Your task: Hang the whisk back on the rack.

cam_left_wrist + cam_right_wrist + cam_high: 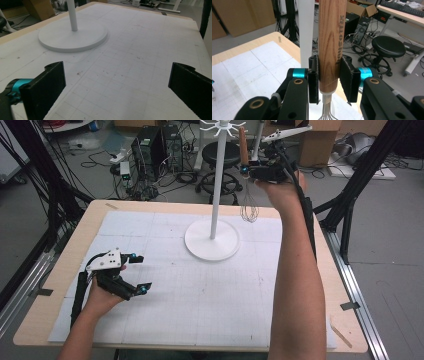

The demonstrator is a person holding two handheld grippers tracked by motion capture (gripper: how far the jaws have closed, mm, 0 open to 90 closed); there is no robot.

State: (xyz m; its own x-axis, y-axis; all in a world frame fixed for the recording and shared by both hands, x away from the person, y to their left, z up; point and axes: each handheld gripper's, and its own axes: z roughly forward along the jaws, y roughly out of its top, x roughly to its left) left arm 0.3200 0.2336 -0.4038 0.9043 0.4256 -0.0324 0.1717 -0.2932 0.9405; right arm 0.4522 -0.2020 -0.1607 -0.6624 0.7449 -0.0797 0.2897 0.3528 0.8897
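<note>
Whisk [246,175] is clamped in the right gripper [248,170]: jaws closed on the lower end of the wooden handle [329,45], just above the metal collar, pads pressing both sides. Long axis is upright, handle end at 12 o'clock, wire loops [249,209] hanging at 6 o'clock over the far edge of the table [60,270]. Key relation: the white stand [216,180] sits just at 9 o'clock of the whisk in the high view, its hook crown [223,127] up at about 10–11 o'clock from the handle top, so my read is the handle needs to go up and toward 9–10 to reach a hook. Right hand is clearly the nearer one; left gripper [134,274] hovers wide open and empty near the mat's 8 o'clock corner, well apart from the stand base [72,37]. Can't tell whether the handle top has a loop or hole: it's cut off in the right gripper view and too small in the high view. Hook tips are also blurry.
</note>
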